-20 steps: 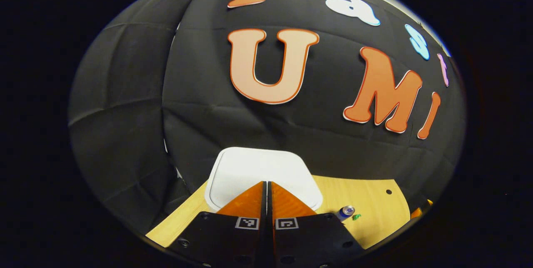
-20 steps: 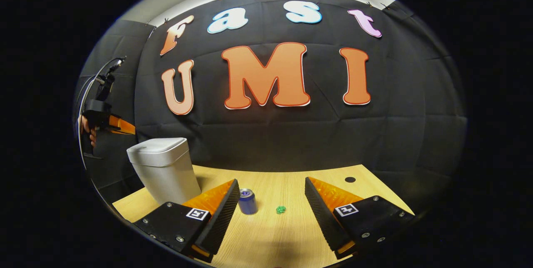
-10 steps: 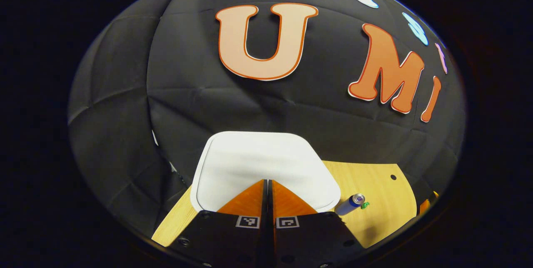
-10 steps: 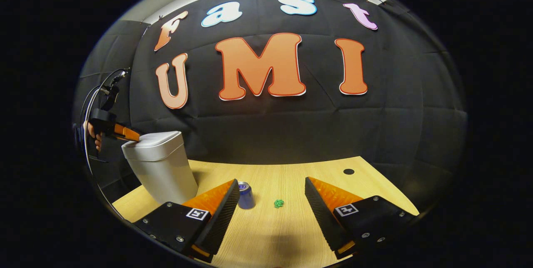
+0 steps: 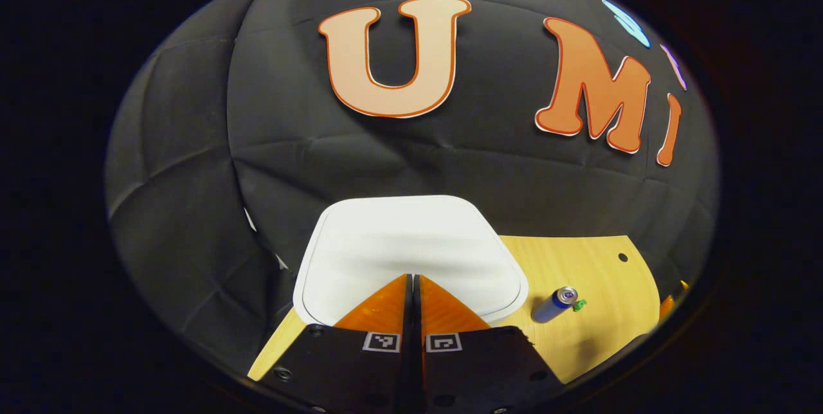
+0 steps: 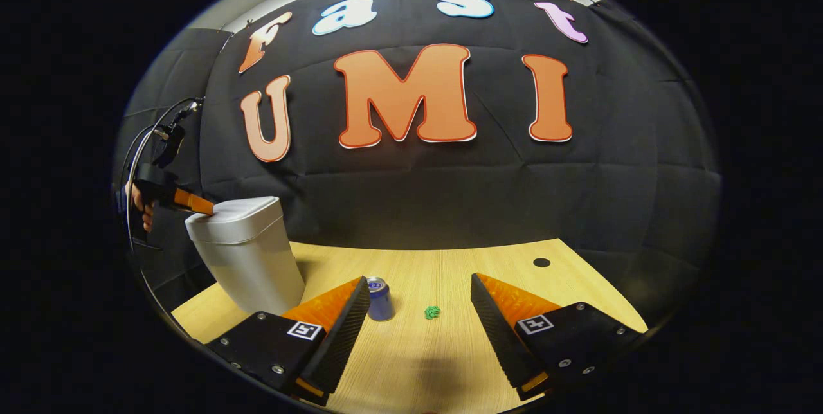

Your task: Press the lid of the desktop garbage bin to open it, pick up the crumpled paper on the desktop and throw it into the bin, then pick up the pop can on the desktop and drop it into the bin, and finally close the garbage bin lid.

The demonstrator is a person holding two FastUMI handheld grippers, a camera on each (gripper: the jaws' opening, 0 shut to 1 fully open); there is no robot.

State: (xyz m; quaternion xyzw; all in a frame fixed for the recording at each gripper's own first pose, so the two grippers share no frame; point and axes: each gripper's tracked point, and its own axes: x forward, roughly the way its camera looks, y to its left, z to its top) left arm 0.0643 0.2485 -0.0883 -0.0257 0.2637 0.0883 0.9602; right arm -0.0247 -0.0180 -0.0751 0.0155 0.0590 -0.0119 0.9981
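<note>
Left gripper view showed the left gripper [image 5: 411, 282] with fingers pressed together, tips resting on the near edge of the white bin lid [image 5: 411, 240]. In the right gripper view, the right gripper [image 6: 418, 301] hung spread apart above the counter [image 6: 450, 362]; just ahead between its fingers stood the pop can [image 6: 379, 298] and the green crumpled paper [image 6: 432, 312], the bin [image 6: 247, 260] farther left.

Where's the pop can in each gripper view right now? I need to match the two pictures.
Left gripper view: pop can low right on the desk, right of the bin lid.
Right gripper view: pop can low centre, beside the right gripper's own left finger.
Shared landmark: the green crumpled paper just beside the can.
</note>
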